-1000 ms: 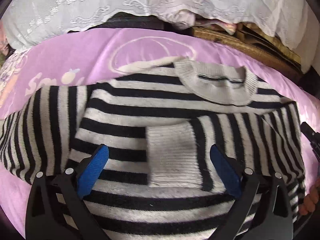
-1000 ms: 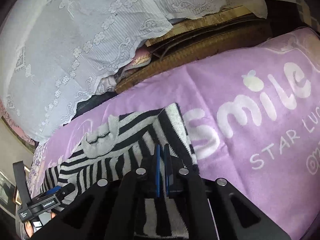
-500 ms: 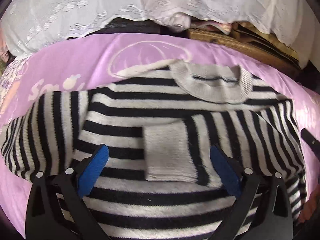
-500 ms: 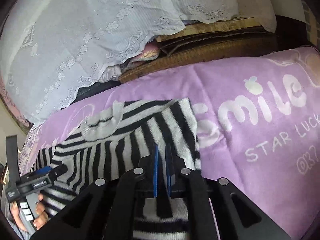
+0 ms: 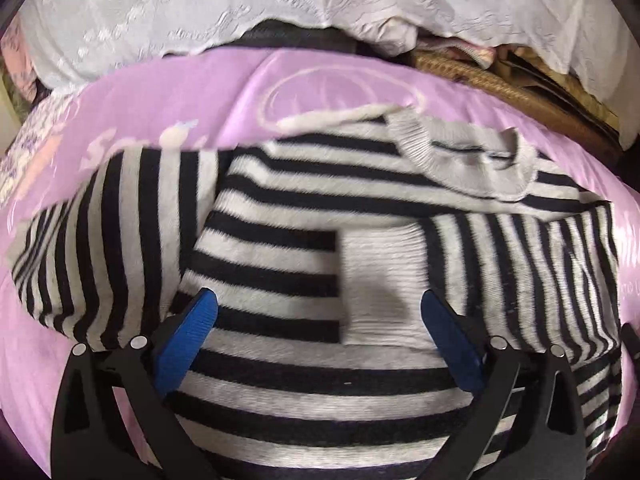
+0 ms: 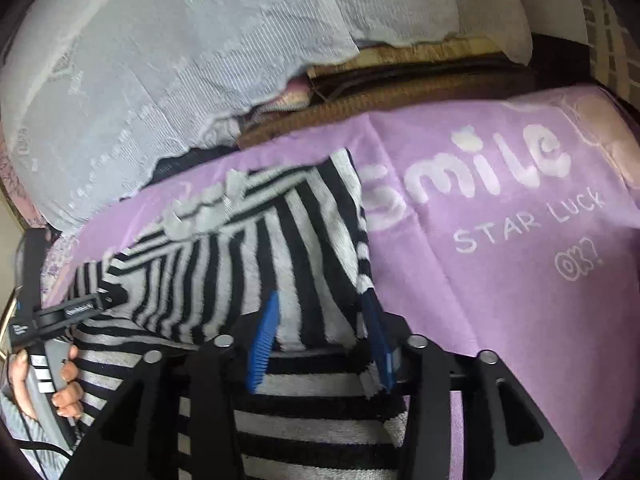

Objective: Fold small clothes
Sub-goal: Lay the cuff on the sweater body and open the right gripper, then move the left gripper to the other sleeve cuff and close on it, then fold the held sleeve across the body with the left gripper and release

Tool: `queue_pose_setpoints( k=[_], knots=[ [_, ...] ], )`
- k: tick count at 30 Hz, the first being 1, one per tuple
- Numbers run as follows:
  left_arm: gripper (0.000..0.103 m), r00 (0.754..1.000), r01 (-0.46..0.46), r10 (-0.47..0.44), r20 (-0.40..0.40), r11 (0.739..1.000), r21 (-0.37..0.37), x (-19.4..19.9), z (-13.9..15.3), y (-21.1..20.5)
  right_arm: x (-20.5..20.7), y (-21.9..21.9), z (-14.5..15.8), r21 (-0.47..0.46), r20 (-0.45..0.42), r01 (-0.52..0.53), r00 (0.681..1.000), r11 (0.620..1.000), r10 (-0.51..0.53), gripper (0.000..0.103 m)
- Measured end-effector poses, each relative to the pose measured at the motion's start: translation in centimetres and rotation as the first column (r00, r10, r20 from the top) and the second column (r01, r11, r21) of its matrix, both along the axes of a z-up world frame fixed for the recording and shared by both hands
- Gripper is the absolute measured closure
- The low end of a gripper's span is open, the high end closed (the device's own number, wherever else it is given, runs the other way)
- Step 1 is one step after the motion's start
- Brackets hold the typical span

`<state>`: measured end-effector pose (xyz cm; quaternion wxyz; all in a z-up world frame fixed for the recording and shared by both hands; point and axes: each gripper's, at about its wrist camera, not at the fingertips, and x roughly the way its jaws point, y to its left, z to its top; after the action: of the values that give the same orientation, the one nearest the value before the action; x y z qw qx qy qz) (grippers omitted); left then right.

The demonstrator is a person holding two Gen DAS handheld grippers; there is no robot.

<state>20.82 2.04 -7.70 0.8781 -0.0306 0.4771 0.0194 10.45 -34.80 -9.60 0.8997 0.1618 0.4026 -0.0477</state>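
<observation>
A black-and-white striped sweater (image 5: pixel 280 200) lies flat on a purple blanket, grey collar (image 5: pixel 472 164) at the far side. Its right sleeve is folded across the chest, with the grey cuff (image 5: pixel 380 280) in the middle. The other sleeve (image 5: pixel 100 240) is spread out to the left. My left gripper (image 5: pixel 318 308) hovers open just above the chest, nothing between its blue pads. My right gripper (image 6: pixel 320 320) is at the sweater's (image 6: pixel 224 264) folded right edge. Its jaws are opening and the striped fold lies loose between the pads. The left gripper (image 6: pixel 60 316) and the hand holding it show at the left of the right wrist view.
The purple blanket (image 6: pixel 500 240) carries white "Smile STAR LUCK" lettering and stretches wide to the right of the sweater. A white lace cloth (image 5: pixel 200 12) is heaped along the back. A brown woven basket edge (image 5: pixel 500 84) sits behind the blanket at the right.
My right gripper's pads, shut together on the sleeve fold before, now stand apart with the fabric loose between them. The right gripper has also come in lower over the sweater's edge.
</observation>
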Motion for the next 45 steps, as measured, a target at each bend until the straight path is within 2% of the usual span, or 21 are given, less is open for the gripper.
queue_pose_setpoints(
  k=[1, 3, 4, 6, 9, 11, 14, 16, 18, 21, 24, 25, 26, 27, 28, 30, 33, 35, 38, 41, 45],
  knots=[
    [0.004, 0.999, 0.003, -0.003, -0.039, 1.0, -0.012, 0.2, -0.9, 0.4, 0.3, -0.4, -0.5, 0.038, -0.015, 0.0, 1.0, 0.999, 0.001, 0.048],
    [0.004, 1.0, -0.002, 0.0, -0.03, 0.998, -0.069, -0.7, -0.9, 1.5, -0.9, -0.6, 0.7, 0.031, 0.051, 0.023, 0.998, 0.999, -0.024, 0.045],
    [0.004, 1.0, -0.007, 0.005, -0.027, 0.997, -0.075, -1.3, -0.3, 1.9, -1.8, -0.6, 1.2, 0.012, 0.088, 0.04, 0.995, 0.999, -0.041, 0.041],
    [0.004, 0.999, -0.017, 0.019, 0.029, 0.998, -0.064, -3.4, 1.3, 3.3, -3.5, -0.7, 2.2, 0.007, 0.16, 0.067, 0.985, 0.998, -0.067, 0.026],
    [0.004, 0.992, -0.09, 0.092, 0.089, 0.996, -0.024, -6.4, 2.8, 7.1, -5.4, -1.0, 3.2, 0.007, 0.234, 0.107, 0.966, 0.994, -0.105, 0.025],
    [0.004, 0.982, -0.164, 0.169, 0.09, 0.985, -0.051, -7.6, 3.0, 11.0, -6.4, -1.2, 3.8, 0.02, 0.282, 0.127, 0.951, 0.992, -0.127, 0.025],
    [0.004, 0.955, -0.287, 0.294, 0.023, 0.945, -0.154, -8.1, 1.8, 17.2, -7.6, -1.1, 4.6, 0.023, 0.337, 0.134, 0.932, 0.991, -0.134, 0.025],
    [0.004, 0.936, -0.34, 0.351, -0.02, 0.889, -0.306, -7.9, 0.1, 20.9, -7.9, -1.0, 4.6, 0.02, 0.348, 0.13, 0.929, 0.991, -0.129, 0.025],
    [0.004, 0.915, -0.35, 0.4, 0.046, 0.846, -0.402, -8.1, 0.3, 22.6, -7.6, -0.8, 4.4, 0.018, 0.338, 0.124, 0.933, 0.992, -0.123, 0.025],
    [0.004, 0.895, -0.363, 0.442, 0.065, 0.803, -0.474, -6.5, 0.4, 24.5, -7.2, -0.9, 3.9, 0.036, 0.315, 0.121, 0.941, 0.992, -0.126, 0.025],
    [0.006, 0.863, -0.385, 0.502, 0.062, 0.731, -0.563, -6.0, -0.3, 26.8, -7.1, -1.2, 3.4, 0.052, 0.298, 0.122, 0.945, 0.991, -0.132, 0.025],
    [0.008, 0.852, -0.389, 0.518, 0.071, 0.718, -0.577, -6.2, -0.2, 27.2, -7.1, -1.2, 3.4, 0.055, 0.297, 0.123, 0.945, 0.991, -0.134, 0.025],
    [0.024, 0.844, -0.397, 0.531, 0.079, 0.717, -0.572, -6.4, 0.0, 27.4, -7.1, -1.1, 3.4, 0.056, 0.301, 0.123, 0.944, 0.991, -0.134, 0.025],
    [0.047, 0.845, -0.397, 0.528, 0.083, 0.723, -0.565, -6.4, 0.2, 27.2, -7.3, -1.0, 3.5, 0.055, 0.312, 0.123, 0.941, 0.991, -0.134, 0.025],
    [0.056, 0.849, -0.392, 0.521, 0.084, 0.728, -0.562, -6.4, 0.3, 27.2, -7.4, -0.9, 3.7, 0.054, 0.321, 0.121, 0.938, 0.991, -0.132, 0.025],
    [0.08, 0.851, -0.386, 0.516, 0.096, 0.739, -0.553, -6.4, 0.6, 26.9, -7.5, -0.6, 4.1, 0.054, 0.339, 0.106, 0.933, 0.993, -0.118, 0.026],
    [0.089, 0.863, -0.367, 0.485, 0.142, 0.795, -0.483, -6.2, 1.9, 25.6, -6.3, 0.1, 5.0, 0.125, 0.317, 0.047, 0.945, 0.991, -0.085, 0.033],
    [0.09, 0.873, -0.341, 0.453, 0.18, 0.831, -0.439, -6.5, 3.2, 24.4, -4.7, 1.3, 5.5, 0.189, 0.292, -0.024, 0.956, 0.982, -0.033, 0.033],
    [0.092, 0.894, -0.268, 0.373, 0.247, 0.889, -0.371, -6.9, 5.6, 21.9, -2.2, 4.1, 5.9, 0.213, 0.272, -0.114, 0.961, 0.97, 0.053, 0.033],
    [0.092, 0.907, -0.194, 0.285, 0.309, 0.936, -0.294, -7.2, 7.9, 18.9, -0.7, 6.0, 5.5, 0.268, 0.273, -0.161, 0.958, 0.95, 0.086, 0.033],
    [0.092, 0.917, -0.04, 0.101, 0.387, 0.986, -0.163, -7.6, 10.6, 13.5, 0.0, 7.1, 4.3, 0.304, 0.258, -0.232, 0.954, 0.924, 0.155, 0.033]
  ],
)
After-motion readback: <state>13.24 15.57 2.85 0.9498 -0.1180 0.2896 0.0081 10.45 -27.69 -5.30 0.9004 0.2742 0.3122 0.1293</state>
